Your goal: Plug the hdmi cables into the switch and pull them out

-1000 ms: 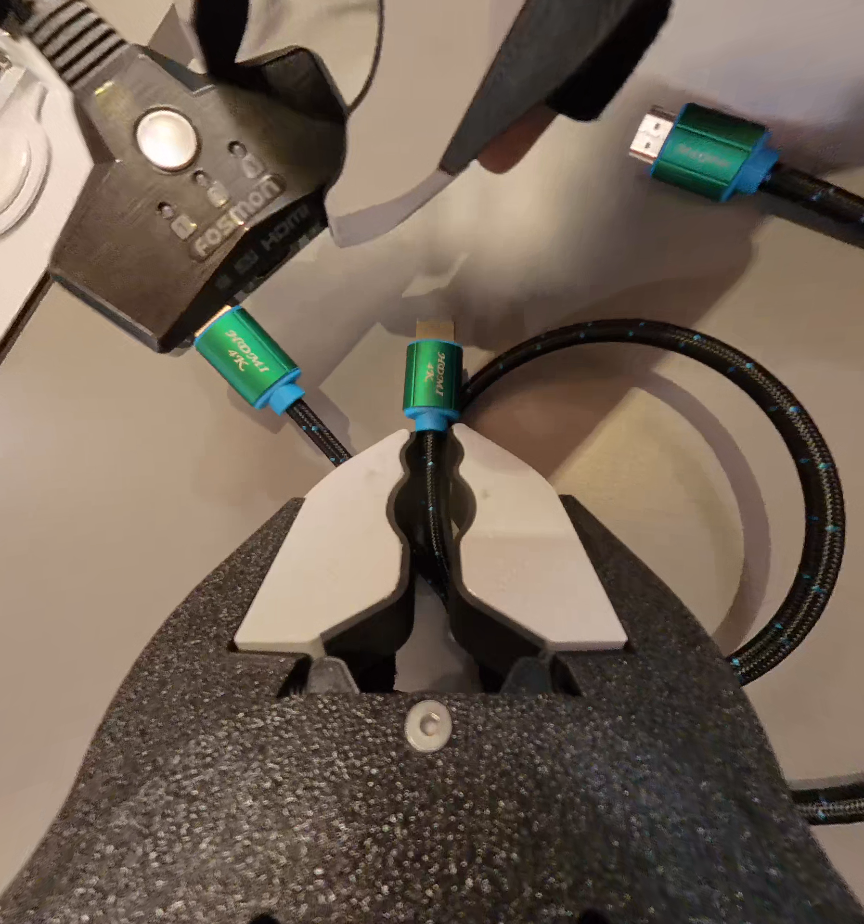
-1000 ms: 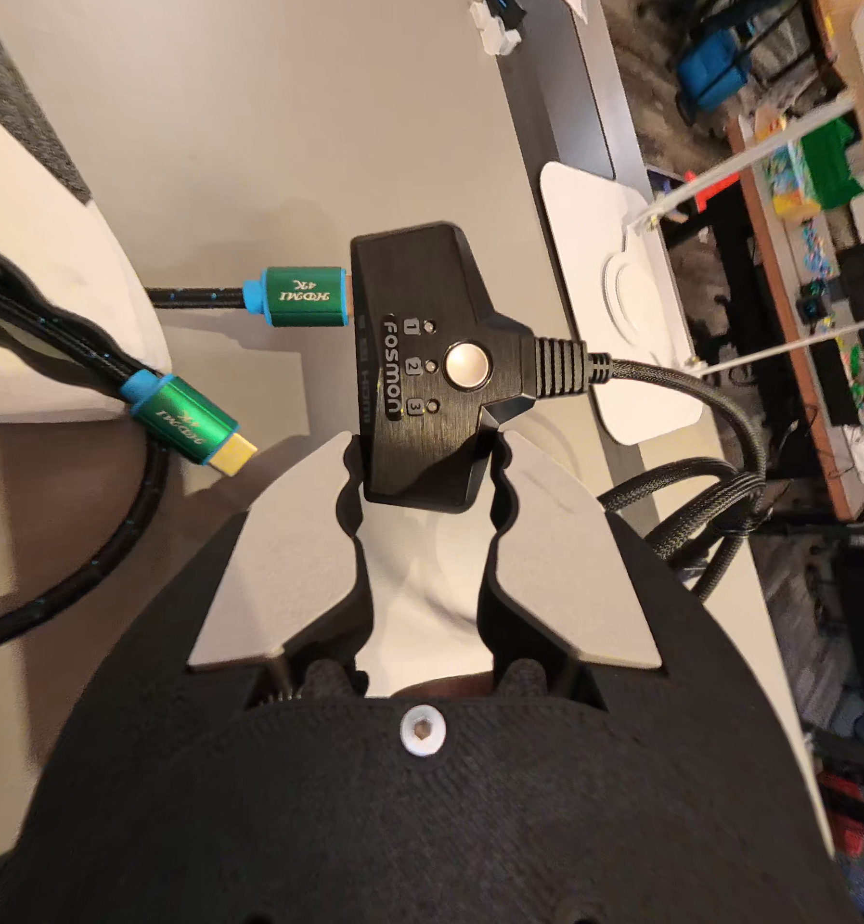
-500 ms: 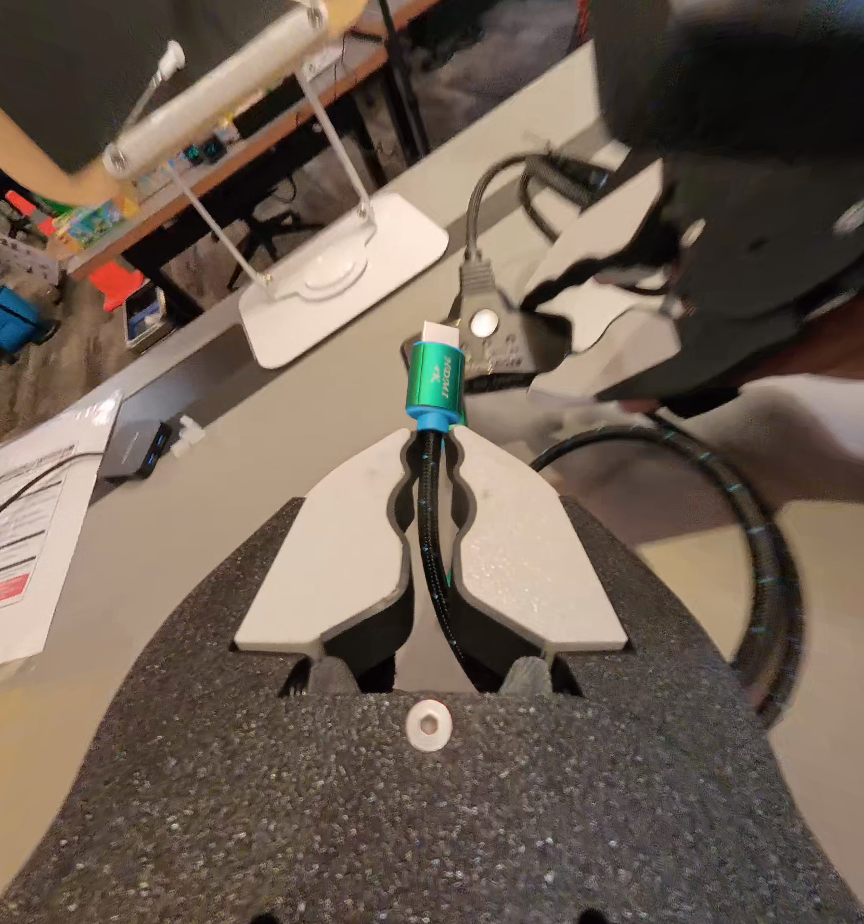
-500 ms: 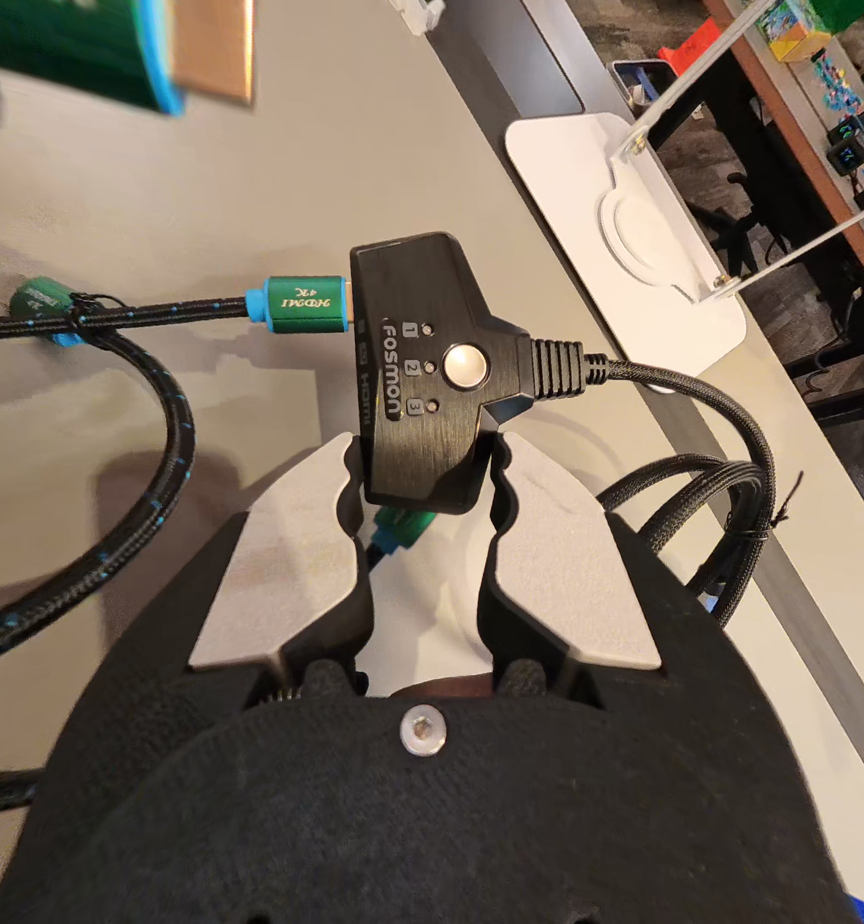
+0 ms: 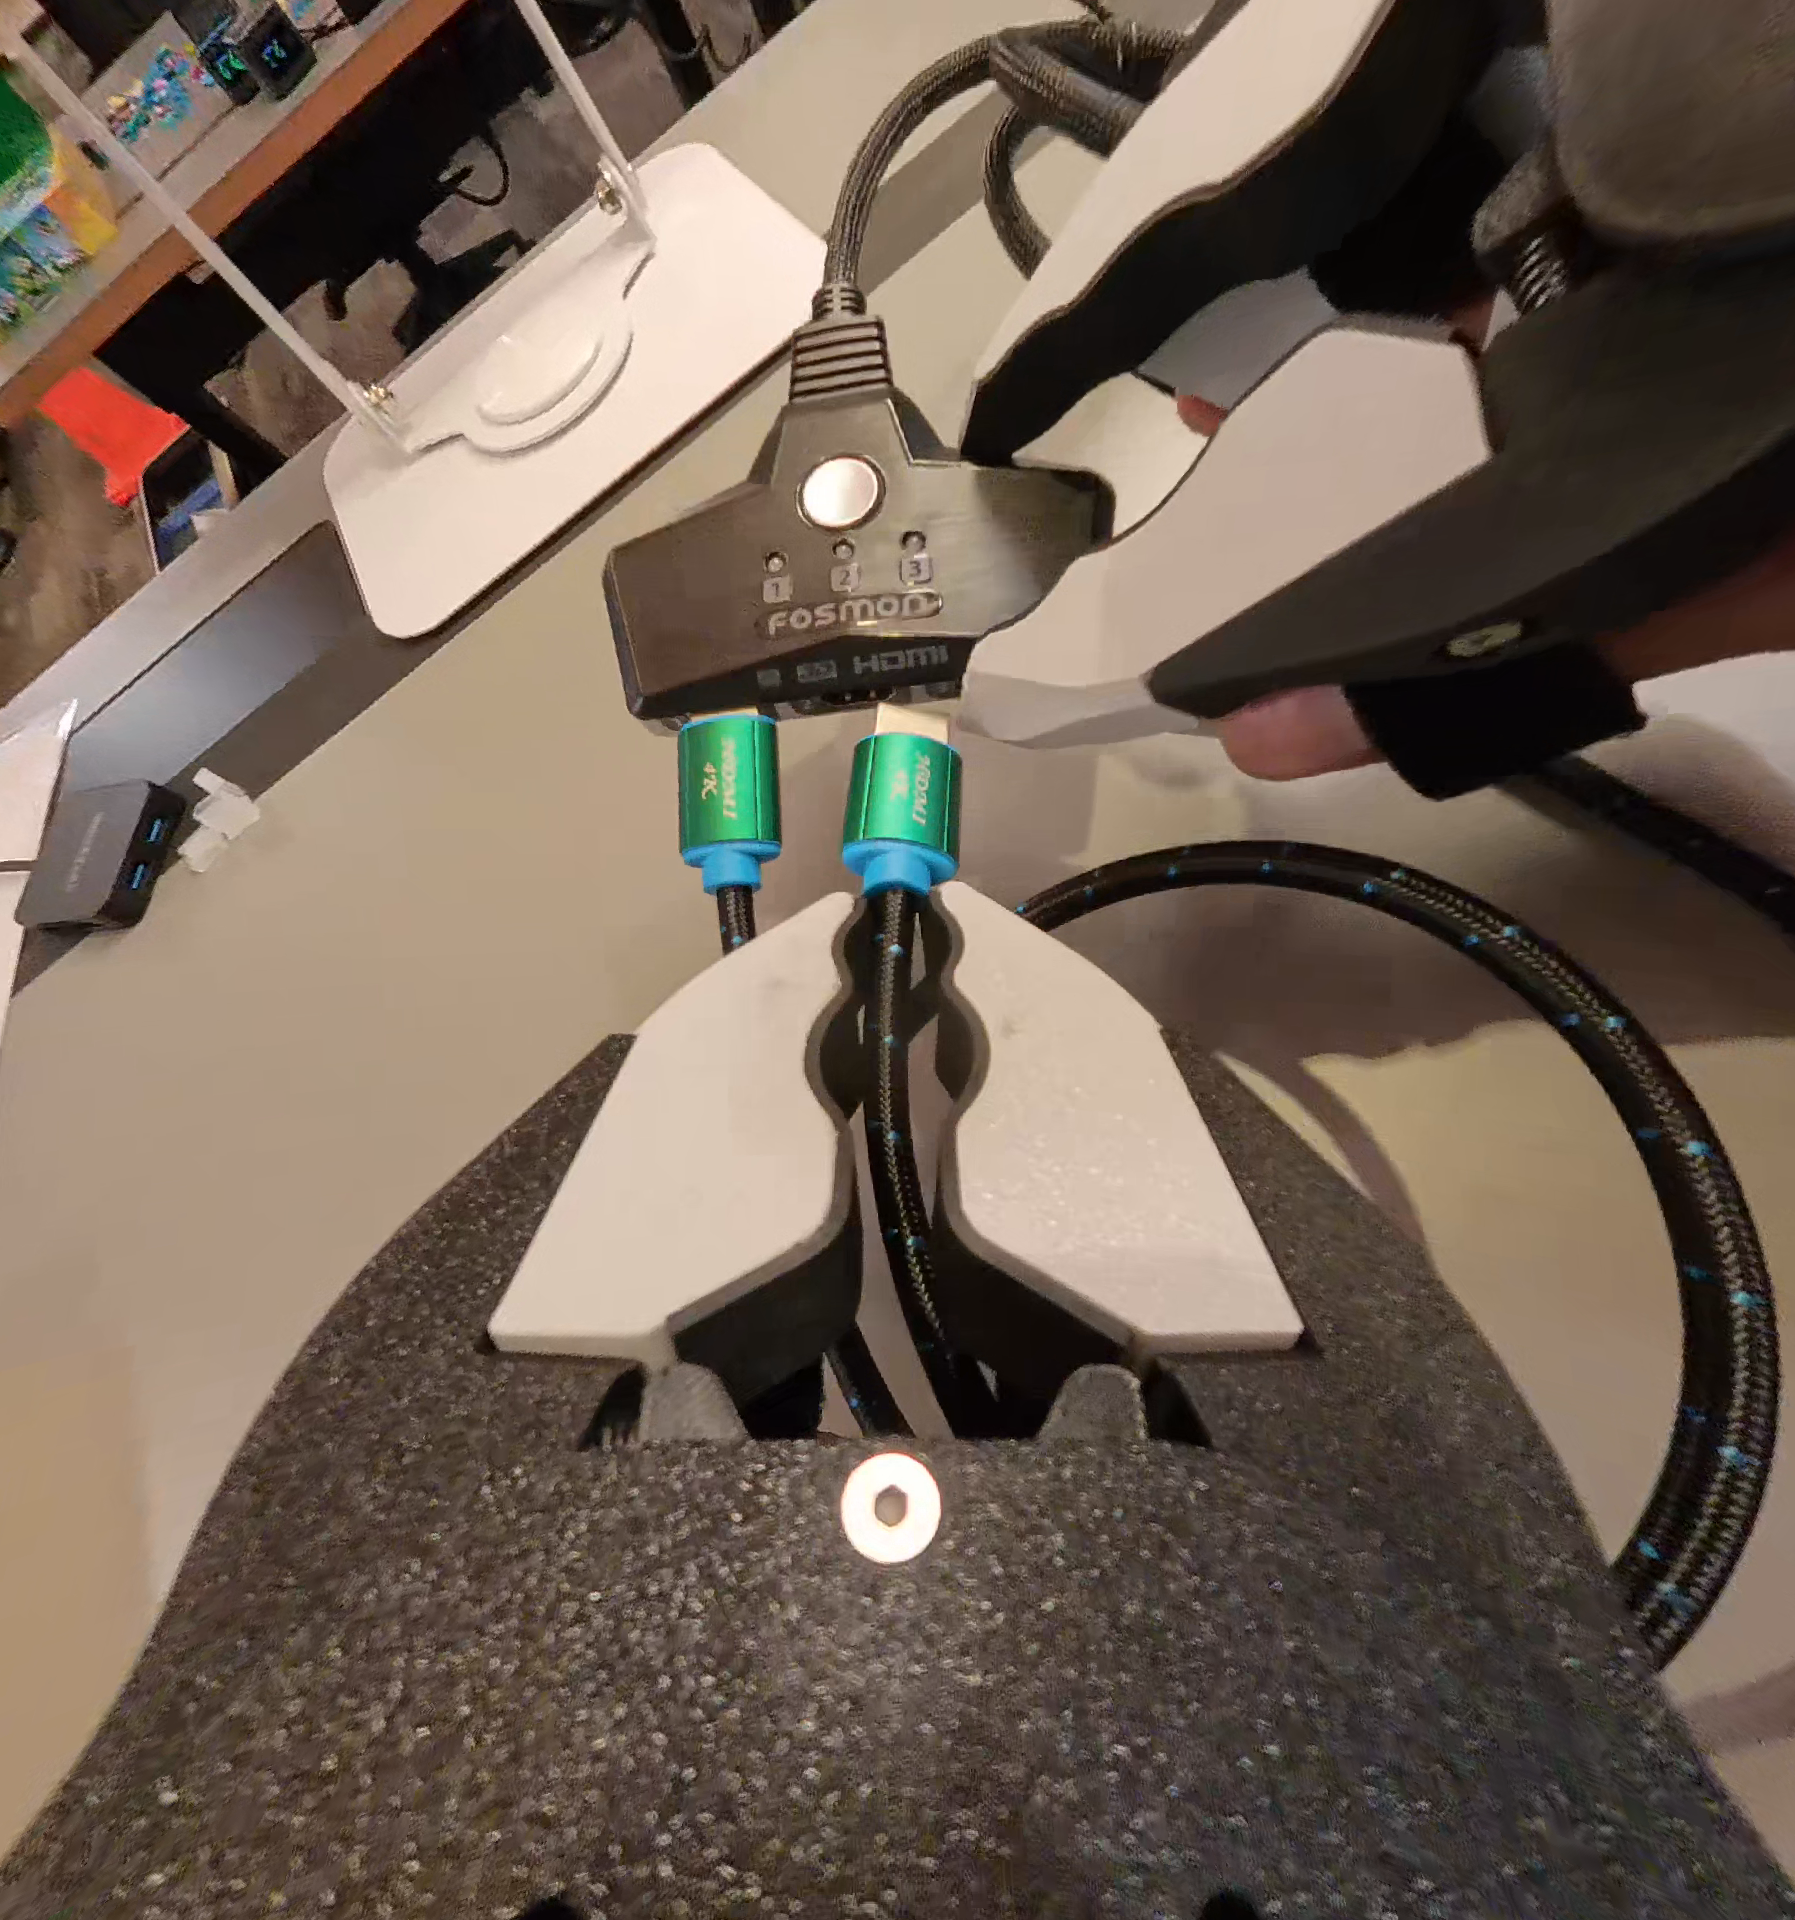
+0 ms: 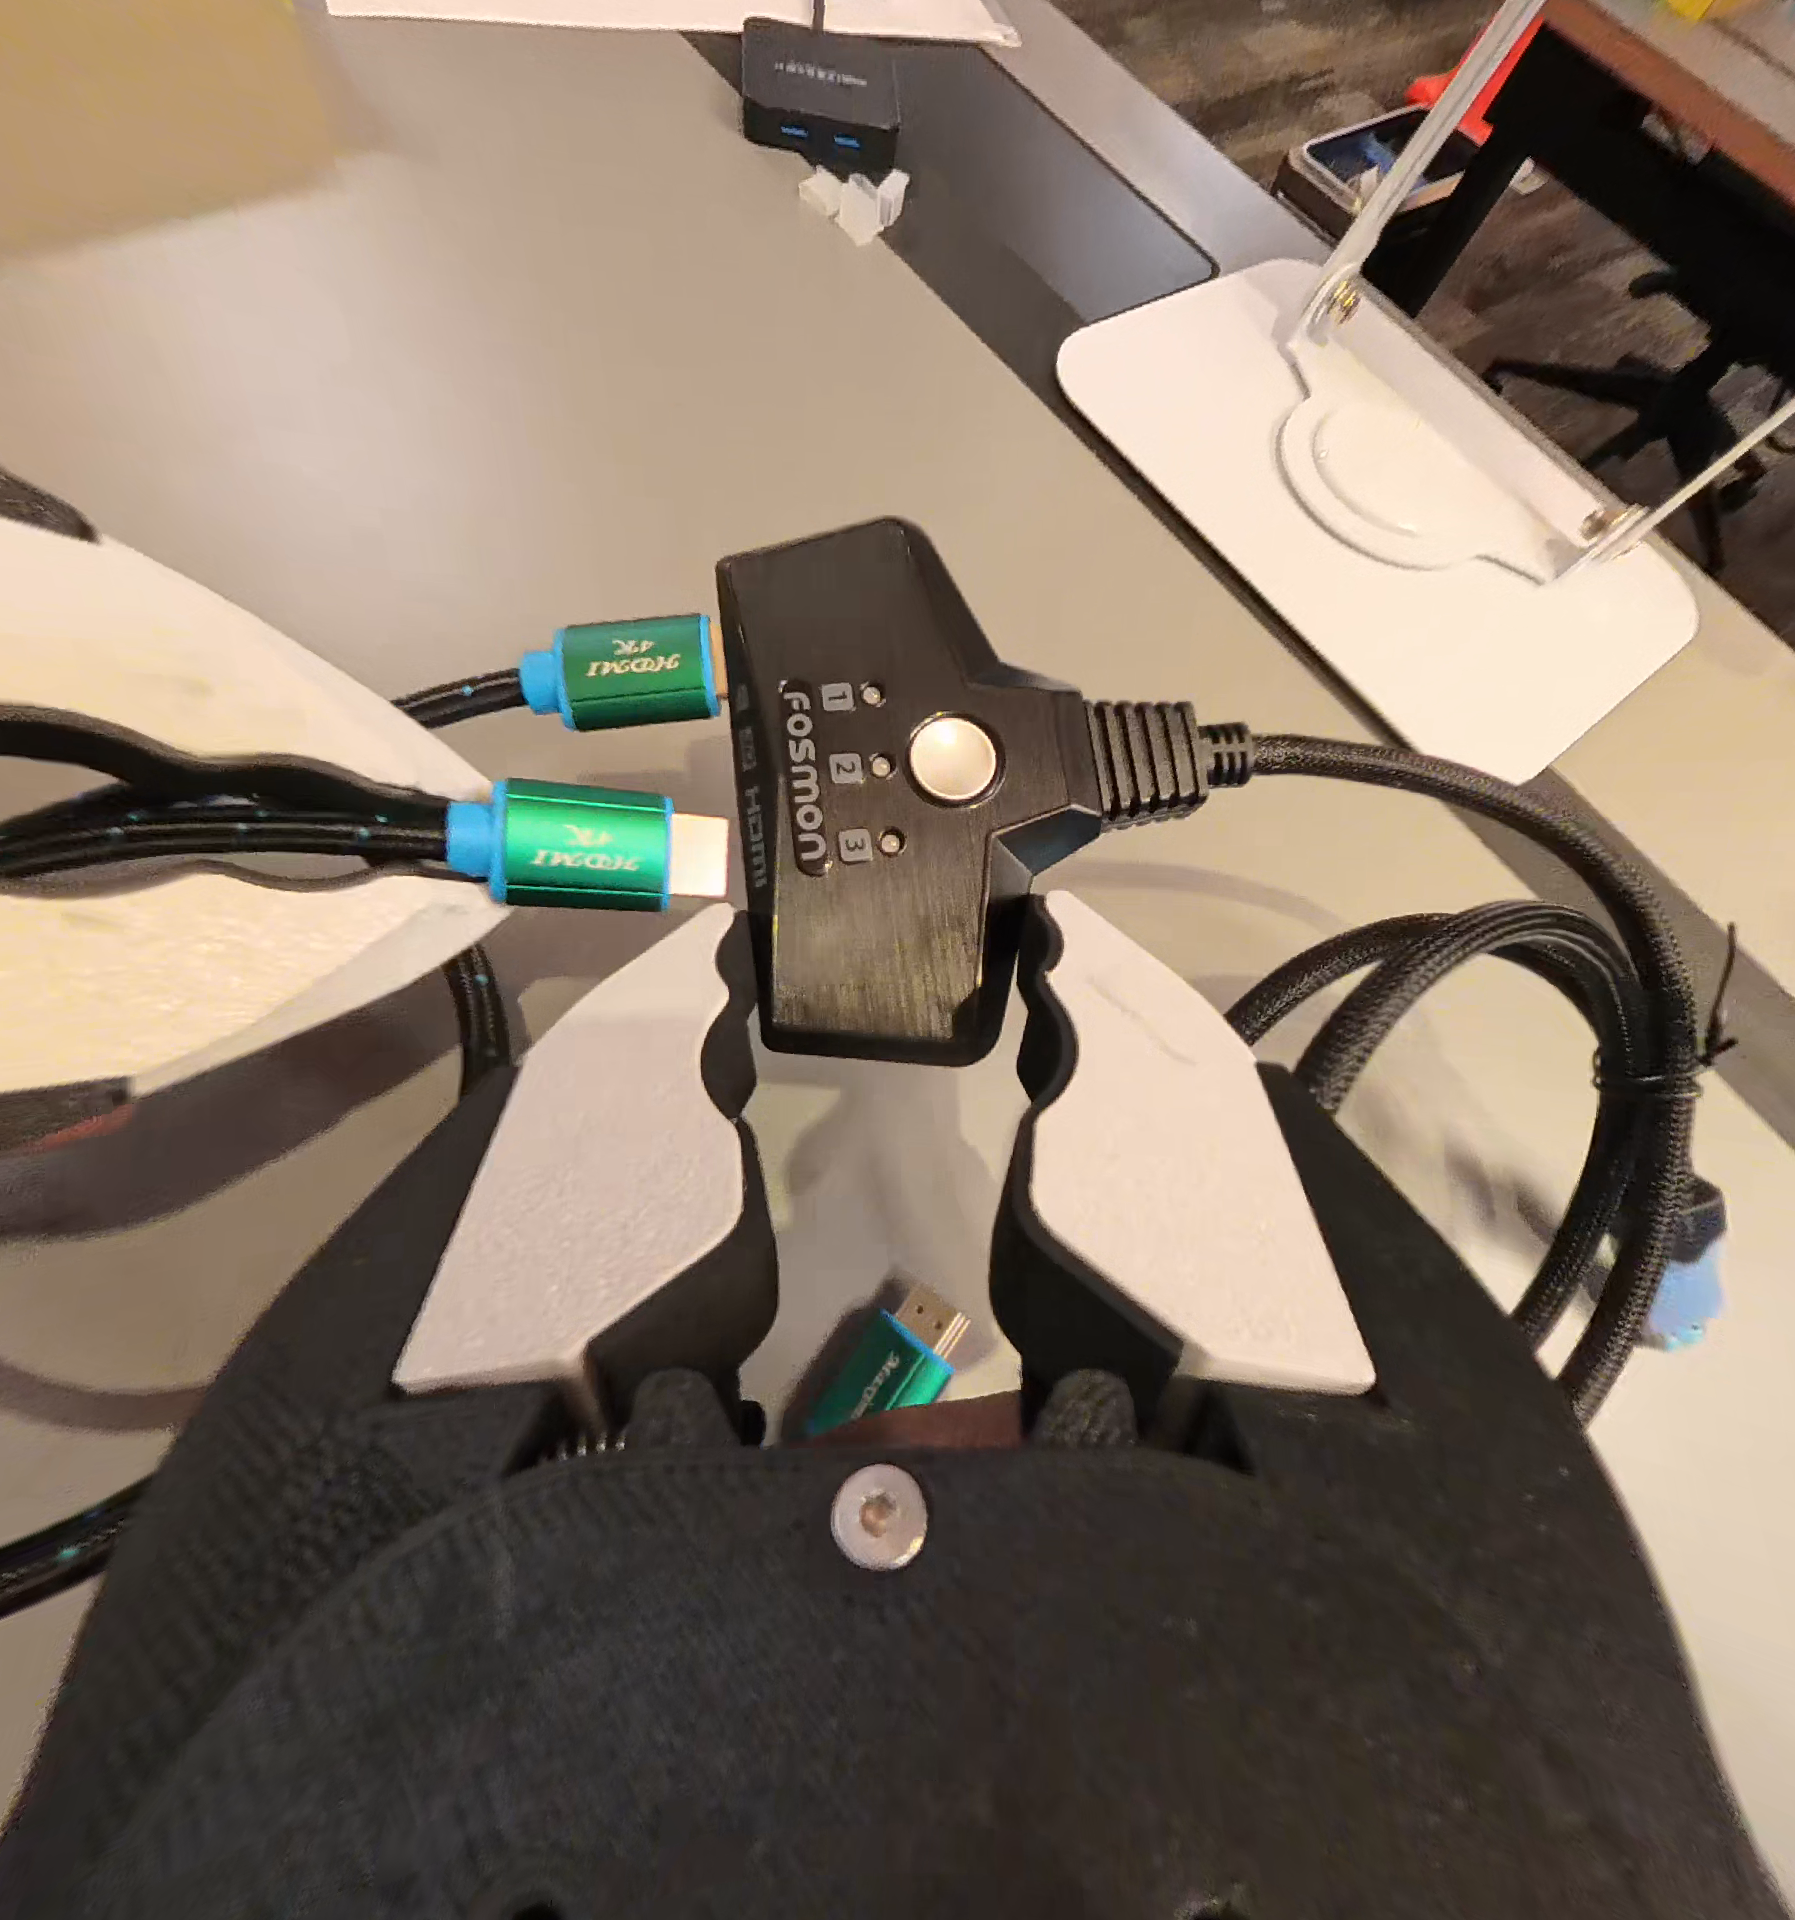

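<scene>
With plug 2 [image 5: 901, 805] sitting just off the middle port, the step in hand looks like the second insertion. Its metal tip is at the switch [image 5: 851, 582] face, in line with the port, not seated as far as I can tell. Plug 1 [image 5: 727, 800] is already in the port beside it; a third plug [image 6: 877, 1371] lies loose on the table [image 6: 353, 436] below the right tongs.

Left tongs [image 5: 898, 914] are closed on the braided cable [image 5: 898, 1039] right behind plug 2's blue collar, not on the green shell. Right tongs [image 6: 882, 935] are partly open, clamped across the narrow end of the switch, holding it off the table.

To do it well:
- Keep plug 2 square to the face; gripping the cable lets the shell pivot, so push straight along the cable axis.
- Go slow until the tip catches, then press.
- Right tongs must brace against the push; the grip is on one end only, so the switch may twist.
- Watch the loop of cable on the right for drag.
</scene>
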`<move>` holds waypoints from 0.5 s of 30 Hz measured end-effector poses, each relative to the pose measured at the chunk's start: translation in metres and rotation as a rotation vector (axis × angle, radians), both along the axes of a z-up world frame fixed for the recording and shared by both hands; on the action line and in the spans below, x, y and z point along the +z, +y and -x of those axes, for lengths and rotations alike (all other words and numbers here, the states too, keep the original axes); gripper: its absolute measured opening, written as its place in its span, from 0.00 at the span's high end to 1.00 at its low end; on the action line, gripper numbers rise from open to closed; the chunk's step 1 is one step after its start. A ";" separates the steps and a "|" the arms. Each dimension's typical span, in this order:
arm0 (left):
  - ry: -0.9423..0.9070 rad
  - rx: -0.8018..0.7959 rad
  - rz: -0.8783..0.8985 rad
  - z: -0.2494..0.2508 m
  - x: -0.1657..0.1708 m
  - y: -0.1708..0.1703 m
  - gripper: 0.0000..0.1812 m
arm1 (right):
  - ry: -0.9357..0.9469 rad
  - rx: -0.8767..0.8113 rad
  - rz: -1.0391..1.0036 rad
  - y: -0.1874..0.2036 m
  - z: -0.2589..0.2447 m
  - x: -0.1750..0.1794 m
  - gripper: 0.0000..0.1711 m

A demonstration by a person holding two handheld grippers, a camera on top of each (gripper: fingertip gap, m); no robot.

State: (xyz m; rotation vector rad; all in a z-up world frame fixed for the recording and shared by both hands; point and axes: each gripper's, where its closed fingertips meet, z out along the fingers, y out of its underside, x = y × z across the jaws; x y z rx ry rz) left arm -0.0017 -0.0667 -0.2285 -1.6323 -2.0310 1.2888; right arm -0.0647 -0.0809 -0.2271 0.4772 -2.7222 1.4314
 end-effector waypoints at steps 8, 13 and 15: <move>0.024 0.032 -0.091 -0.003 -0.021 -0.009 0.95 | -0.054 -0.045 -0.077 0.002 -0.004 -0.019 0.71; 0.074 0.015 -0.198 -0.002 -0.031 -0.008 0.95 | -0.153 -0.071 -0.123 0.004 -0.004 -0.030 0.72; 0.068 0.019 -0.217 -0.002 -0.036 -0.008 0.95 | -0.184 -0.069 -0.146 0.005 -0.004 -0.036 0.72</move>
